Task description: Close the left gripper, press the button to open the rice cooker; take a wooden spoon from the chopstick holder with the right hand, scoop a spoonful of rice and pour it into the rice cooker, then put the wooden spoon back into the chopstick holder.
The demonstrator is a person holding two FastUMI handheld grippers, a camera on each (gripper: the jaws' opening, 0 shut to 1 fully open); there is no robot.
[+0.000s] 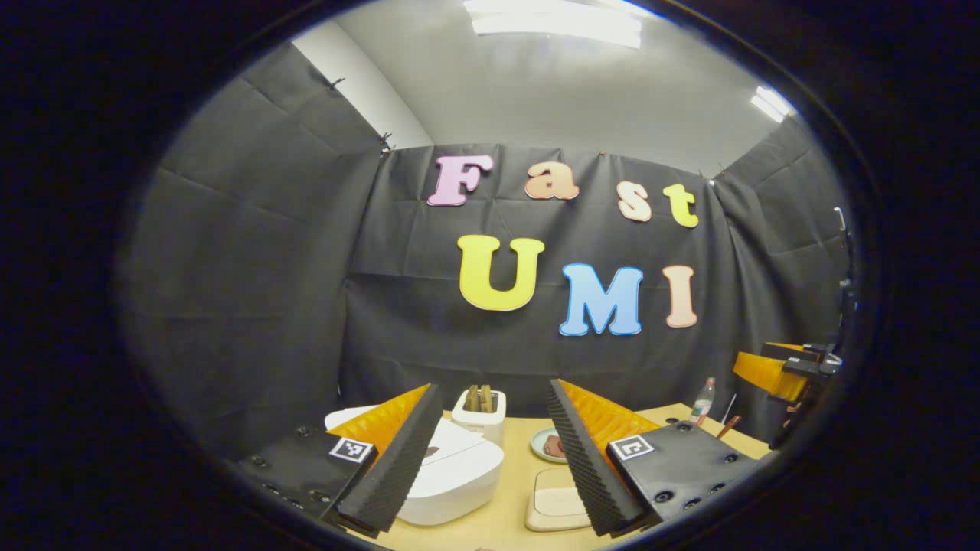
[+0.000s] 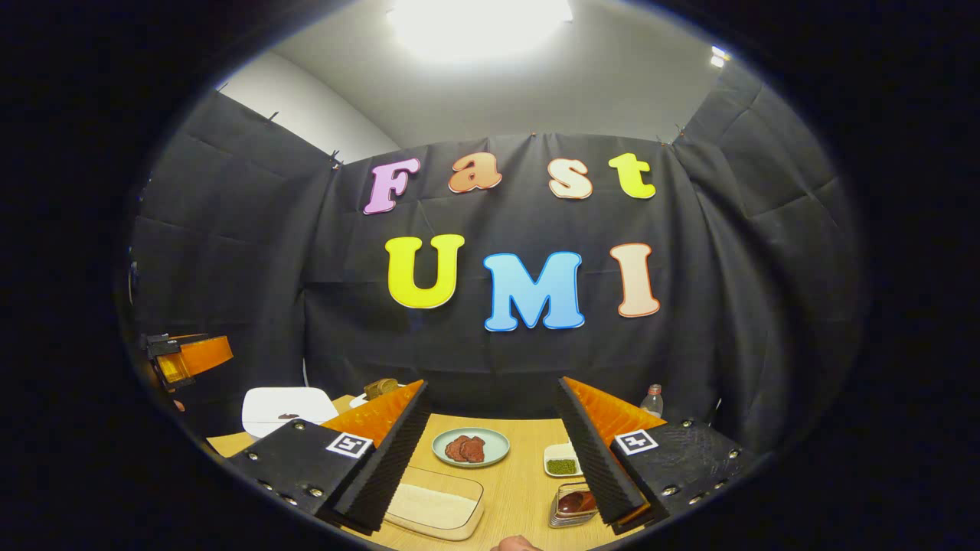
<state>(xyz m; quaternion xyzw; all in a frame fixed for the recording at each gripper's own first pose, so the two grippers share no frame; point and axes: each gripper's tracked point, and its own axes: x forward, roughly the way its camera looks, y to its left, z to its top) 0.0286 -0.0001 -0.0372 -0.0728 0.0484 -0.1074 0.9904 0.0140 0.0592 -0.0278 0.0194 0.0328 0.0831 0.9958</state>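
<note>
My left gripper (image 1: 491, 386) stands open above the table's near left, nothing between its fingers. Under its left finger sits the white rice cooker (image 1: 459, 474), lid down. A shallow clear tray of white rice (image 1: 553, 501) lies right of the cooker. In the right gripper view, my right gripper (image 2: 491, 383) is open and holds nothing; the rice tray (image 2: 432, 505) lies below its left finger. A small clear holder with a brown wooden piece in it (image 2: 573, 505) stands by its right finger. The rice cooker (image 2: 287, 409) is far left there.
A white toaster with bread (image 1: 481, 413) stands behind the cooker. A pale green plate of reddish food (image 2: 469, 448), a small white dish of green bits (image 2: 563, 463) and a clear bottle (image 2: 652, 399) sit on the wooden table (image 2: 521, 490). Black cloth walls close in on all sides.
</note>
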